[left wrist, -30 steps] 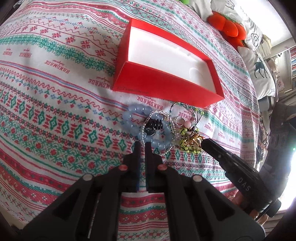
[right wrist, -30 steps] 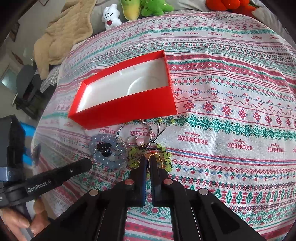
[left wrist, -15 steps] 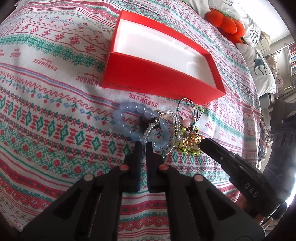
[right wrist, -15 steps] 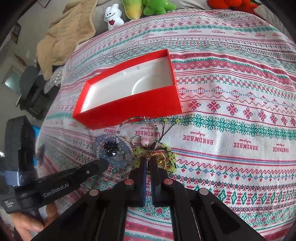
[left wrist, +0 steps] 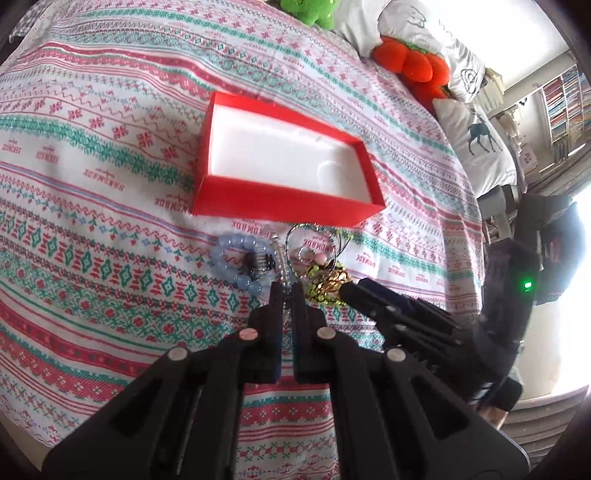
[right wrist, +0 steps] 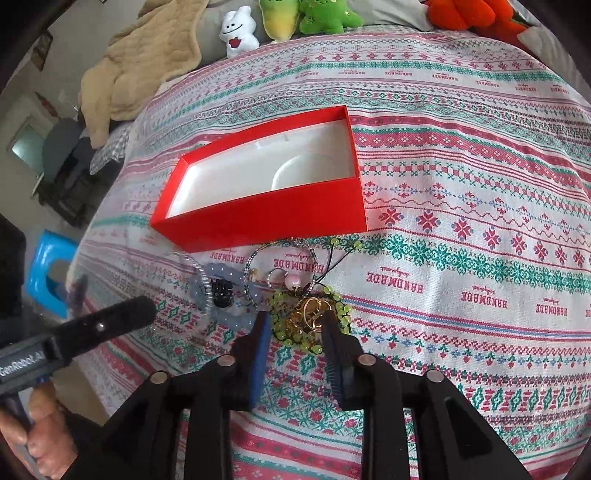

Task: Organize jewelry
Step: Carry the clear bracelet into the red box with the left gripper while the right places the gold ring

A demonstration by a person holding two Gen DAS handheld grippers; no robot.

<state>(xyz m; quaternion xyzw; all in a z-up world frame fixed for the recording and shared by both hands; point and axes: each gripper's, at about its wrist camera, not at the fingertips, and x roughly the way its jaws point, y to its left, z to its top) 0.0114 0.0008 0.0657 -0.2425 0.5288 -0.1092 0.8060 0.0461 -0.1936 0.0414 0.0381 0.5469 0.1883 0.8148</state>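
Observation:
A red box (left wrist: 284, 201) with a white empty inside lies on the patterned bedspread; it also shows in the right wrist view (right wrist: 266, 214). In front of it lies a tangle of jewelry: a pale blue bead bracelet (left wrist: 236, 264), a silver bead chain (left wrist: 282, 258), a black clip (right wrist: 221, 291), a pink bead ring (right wrist: 291, 281) and gold and green pieces (right wrist: 314, 317). My left gripper (left wrist: 287, 291) is shut on the silver bead chain, which runs up between its fingers. My right gripper (right wrist: 295, 325) is open, its fingers either side of the gold and green pieces.
Plush toys (right wrist: 295, 16) and a beige blanket (right wrist: 140, 62) lie at the far edge of the bed. An orange plush (left wrist: 410, 62) and pillows (left wrist: 476, 140) lie at the right. A blue stool (right wrist: 48, 269) stands beside the bed.
My left gripper has risen and pulled back with the silver chain between its fingers. My right gripper has opened around the gold and green pieces.

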